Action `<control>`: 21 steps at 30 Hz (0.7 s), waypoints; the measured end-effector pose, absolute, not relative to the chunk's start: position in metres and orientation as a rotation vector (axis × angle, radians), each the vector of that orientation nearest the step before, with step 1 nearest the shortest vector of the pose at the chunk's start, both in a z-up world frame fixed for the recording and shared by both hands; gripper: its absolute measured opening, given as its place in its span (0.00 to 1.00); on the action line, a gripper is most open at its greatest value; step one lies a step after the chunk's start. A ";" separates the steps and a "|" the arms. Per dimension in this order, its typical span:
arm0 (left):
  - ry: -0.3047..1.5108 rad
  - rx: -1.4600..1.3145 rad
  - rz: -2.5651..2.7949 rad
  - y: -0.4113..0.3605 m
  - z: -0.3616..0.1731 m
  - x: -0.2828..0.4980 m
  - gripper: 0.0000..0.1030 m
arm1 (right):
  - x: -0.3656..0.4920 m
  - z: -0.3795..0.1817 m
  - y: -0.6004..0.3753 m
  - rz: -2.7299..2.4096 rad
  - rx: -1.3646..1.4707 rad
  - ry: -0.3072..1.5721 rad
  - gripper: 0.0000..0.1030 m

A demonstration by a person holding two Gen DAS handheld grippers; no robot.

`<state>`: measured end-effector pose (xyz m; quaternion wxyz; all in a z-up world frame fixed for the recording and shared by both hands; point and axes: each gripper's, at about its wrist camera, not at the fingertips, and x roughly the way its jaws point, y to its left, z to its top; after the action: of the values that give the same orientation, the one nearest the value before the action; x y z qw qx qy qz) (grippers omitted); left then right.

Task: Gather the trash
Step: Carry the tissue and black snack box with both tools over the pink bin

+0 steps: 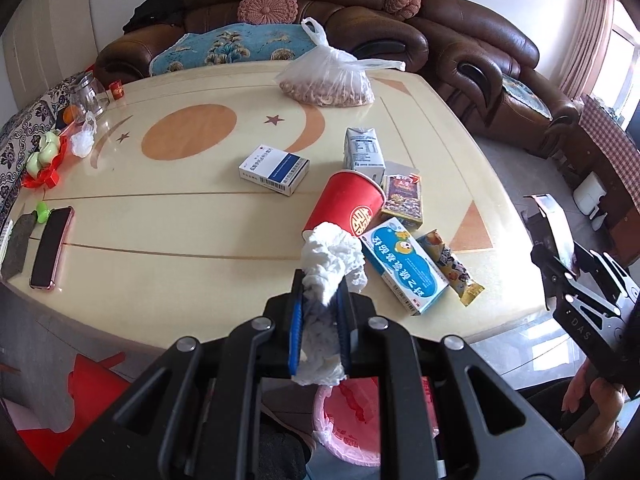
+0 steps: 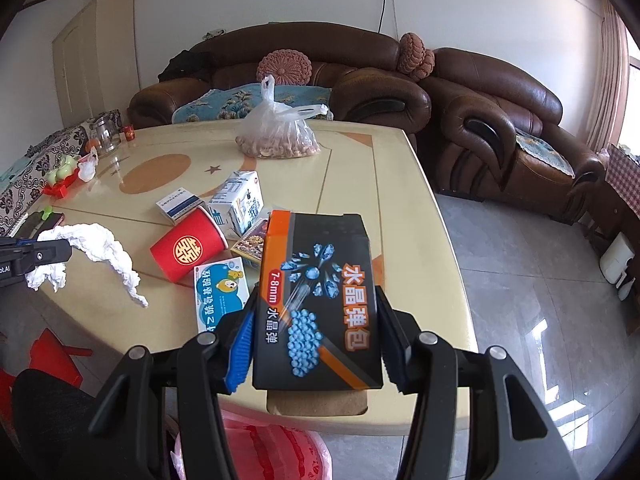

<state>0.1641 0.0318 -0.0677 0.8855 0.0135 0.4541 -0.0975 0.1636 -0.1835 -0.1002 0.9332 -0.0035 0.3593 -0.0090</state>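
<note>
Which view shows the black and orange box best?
The right wrist view: the black and orange box fills the centre, printed face up, clamped in the right tool. The left wrist view catches only its end at the right edge.

Both cams ride the hand-held grippers, looking down and forward over the near edge of the bench (image 1: 168, 240) toward the brown sofa (image 2: 360, 92) at the top of the frame. The left one sits a bit closer in. Both catch the red cup (image 1: 346, 204) and the bag of nuts (image 2: 278, 136).
</note>
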 end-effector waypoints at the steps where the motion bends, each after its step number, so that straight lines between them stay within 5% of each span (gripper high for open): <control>1: 0.940 0.029 -0.206 0.031 -0.065 0.160 0.15 | 0.160 -0.097 -0.182 -0.014 -0.008 0.730 0.50; 21: 0.903 0.089 -0.270 0.016 -0.047 0.081 0.15 | 0.076 -0.060 -0.158 0.031 -0.014 0.709 0.50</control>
<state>0.0810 0.0162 -0.0473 0.8901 0.0428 0.4348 -0.1301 0.0765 -0.1576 -0.0600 0.9377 -0.0068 0.3470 0.0154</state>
